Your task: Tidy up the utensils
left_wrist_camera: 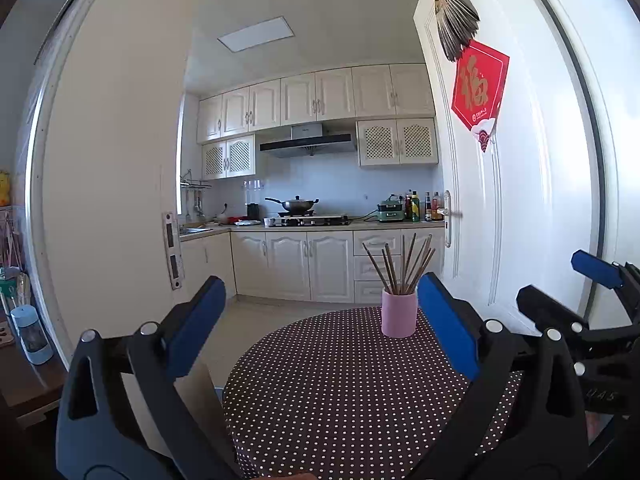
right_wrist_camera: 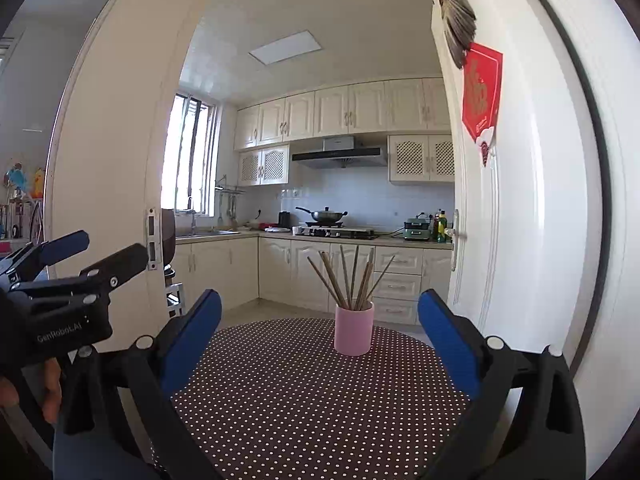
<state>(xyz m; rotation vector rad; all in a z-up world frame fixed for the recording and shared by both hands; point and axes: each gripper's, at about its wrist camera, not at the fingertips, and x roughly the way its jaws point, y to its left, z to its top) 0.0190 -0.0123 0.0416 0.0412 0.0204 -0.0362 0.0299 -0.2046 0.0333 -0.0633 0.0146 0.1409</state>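
Observation:
A pink cup [left_wrist_camera: 399, 313] stands upright near the far edge of a round table with a dark polka-dot cloth [left_wrist_camera: 340, 392]. Several brown chopsticks [left_wrist_camera: 400, 266] stand fanned out in it. My left gripper [left_wrist_camera: 320, 300] is open and empty, above the table's near side, short of the cup. In the right wrist view the cup [right_wrist_camera: 354, 330] with its chopsticks [right_wrist_camera: 352, 280] sits ahead, between the fingers. My right gripper [right_wrist_camera: 320, 312] is open and empty, apart from the cup. Each gripper shows at the edge of the other's view, the right one [left_wrist_camera: 592, 300] and the left one [right_wrist_camera: 72, 276].
A white door [left_wrist_camera: 500, 160] stands open at the right, close to the table. A doorframe [left_wrist_camera: 108, 200] is at the left. Beyond lies a kitchen with cabinets, a stove and a wok [left_wrist_camera: 296, 203]. A blue bottle [left_wrist_camera: 32, 334] stands on a side surface at the left.

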